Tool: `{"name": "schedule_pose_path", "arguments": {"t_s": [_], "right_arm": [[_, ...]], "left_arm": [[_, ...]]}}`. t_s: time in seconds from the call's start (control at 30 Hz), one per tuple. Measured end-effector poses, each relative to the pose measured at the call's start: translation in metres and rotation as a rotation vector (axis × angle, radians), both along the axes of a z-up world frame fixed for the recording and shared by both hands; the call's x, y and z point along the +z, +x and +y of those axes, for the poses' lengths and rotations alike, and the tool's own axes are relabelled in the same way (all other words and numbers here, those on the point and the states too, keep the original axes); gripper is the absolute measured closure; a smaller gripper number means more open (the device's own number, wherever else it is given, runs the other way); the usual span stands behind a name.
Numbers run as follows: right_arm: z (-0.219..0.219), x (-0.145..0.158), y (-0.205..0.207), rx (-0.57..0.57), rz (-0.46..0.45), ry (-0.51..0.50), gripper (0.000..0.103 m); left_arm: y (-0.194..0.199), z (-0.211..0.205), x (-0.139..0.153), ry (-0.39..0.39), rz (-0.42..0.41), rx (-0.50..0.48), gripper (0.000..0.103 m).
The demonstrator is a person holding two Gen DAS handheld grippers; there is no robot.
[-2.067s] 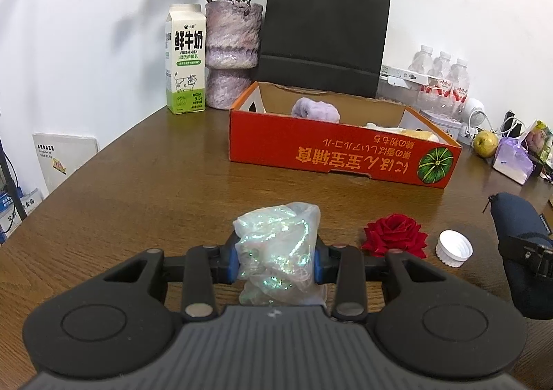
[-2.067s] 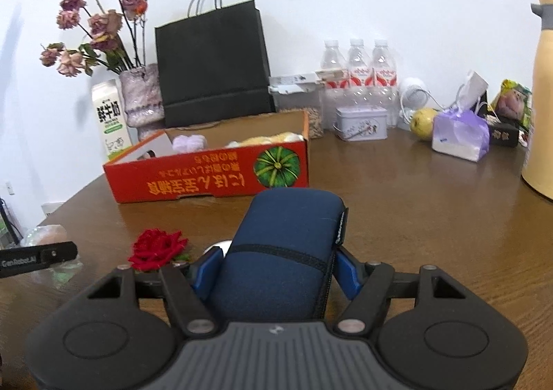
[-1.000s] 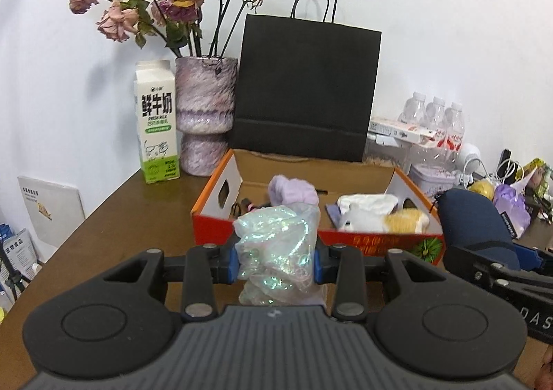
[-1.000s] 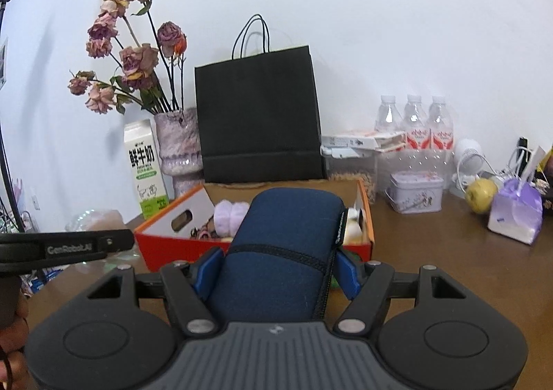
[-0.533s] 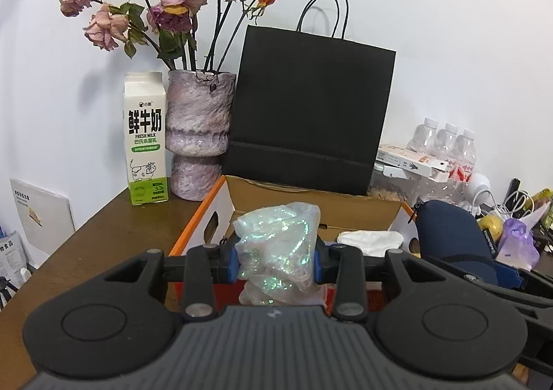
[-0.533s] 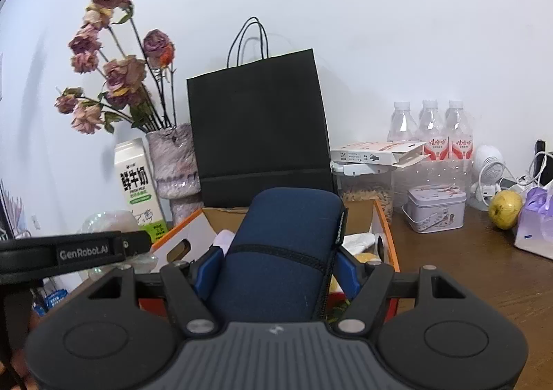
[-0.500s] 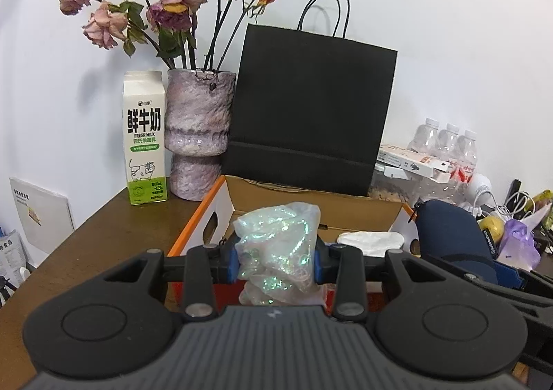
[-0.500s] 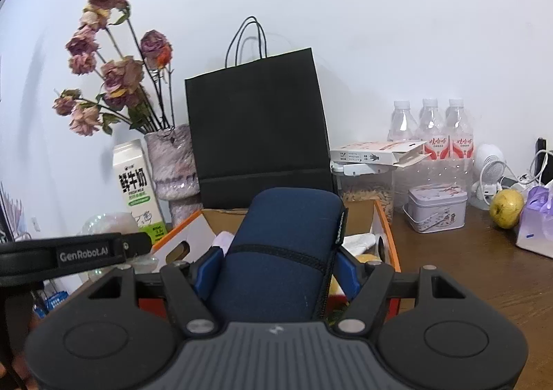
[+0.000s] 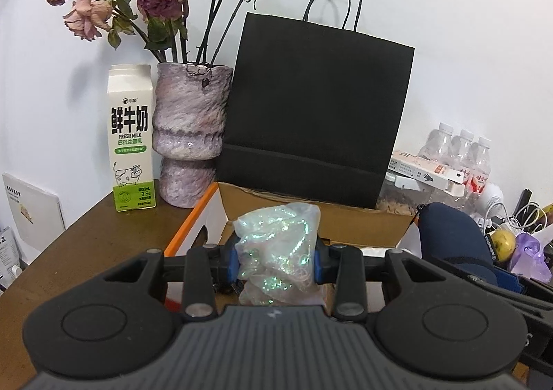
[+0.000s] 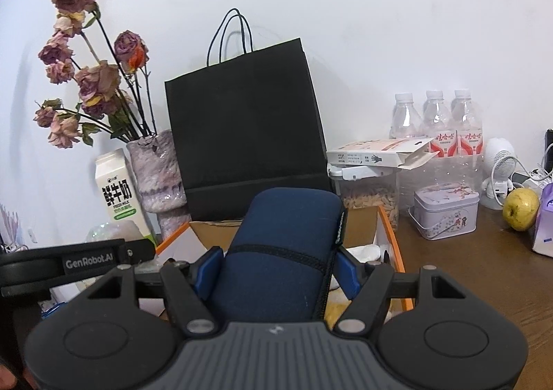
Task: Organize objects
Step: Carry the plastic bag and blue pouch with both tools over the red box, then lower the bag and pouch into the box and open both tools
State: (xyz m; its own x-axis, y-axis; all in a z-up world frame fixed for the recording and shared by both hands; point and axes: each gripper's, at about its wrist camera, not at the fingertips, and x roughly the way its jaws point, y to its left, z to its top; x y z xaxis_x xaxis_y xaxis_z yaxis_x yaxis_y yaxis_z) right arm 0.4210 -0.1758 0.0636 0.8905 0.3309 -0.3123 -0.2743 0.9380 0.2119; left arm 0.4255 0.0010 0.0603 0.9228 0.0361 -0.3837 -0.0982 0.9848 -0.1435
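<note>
My left gripper [image 9: 275,257] is shut on a crumpled iridescent plastic bag [image 9: 276,245], held over the left part of the orange cardboard box [image 9: 193,222]. My right gripper [image 10: 273,269] is shut on a dark blue soft case [image 10: 287,251], held over the right part of the same box [image 10: 392,234]. In the left wrist view the blue case [image 9: 449,234] shows at the right; in the right wrist view the left gripper's black body [image 10: 76,262] shows at the left. Something white lies in the box [image 10: 363,253]; most of the inside is hidden.
Behind the box stand a black paper bag [image 9: 311,120], a purple vase with dried roses [image 9: 188,134] and a milk carton [image 9: 129,141]. Water bottles [image 10: 435,127], a jar [image 10: 366,193], a tin [image 10: 446,210], a small fan [image 10: 497,165] and a yellow fruit [image 10: 520,208] crowd the right of the wooden table [image 10: 484,269].
Both grippers have moved forward with their loads, from in front of the box to over it; the bag, vase and carton loom larger. Neither grip has changed.
</note>
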Motion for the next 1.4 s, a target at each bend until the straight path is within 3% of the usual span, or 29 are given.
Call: {"name": "schedule_pose_path", "arguments": {"t_s": [0.8, 1.27, 1.3, 1.37, 1.4], "right_arm": [[0.005, -0.012, 0.069, -0.005, 0.054, -0.035, 0.036], [0.015, -0.026, 0.078, 0.007, 0.081, -0.093, 0.036], [0.015, -0.026, 0.078, 0.009, 0.082, -0.096, 0.036], [0.015, -0.025, 0.077, 0.002, 0.078, -0.098, 0.036], [0.015, -0.023, 0.076, -0.004, 0.074, -0.1, 0.036]], "left_arm": [[0.065, 0.015, -0.011, 0.026, 0.018, 0.021, 0.065], [0.082, 0.016, -0.021, 0.054, 0.03, 0.014, 0.061], [0.081, 0.016, -0.021, 0.055, 0.026, 0.01, 0.057], [0.08, 0.014, -0.021, 0.059, 0.02, 0.008, 0.037], [0.08, 0.013, -0.021, 0.06, 0.015, 0.009, 0.014]]}}
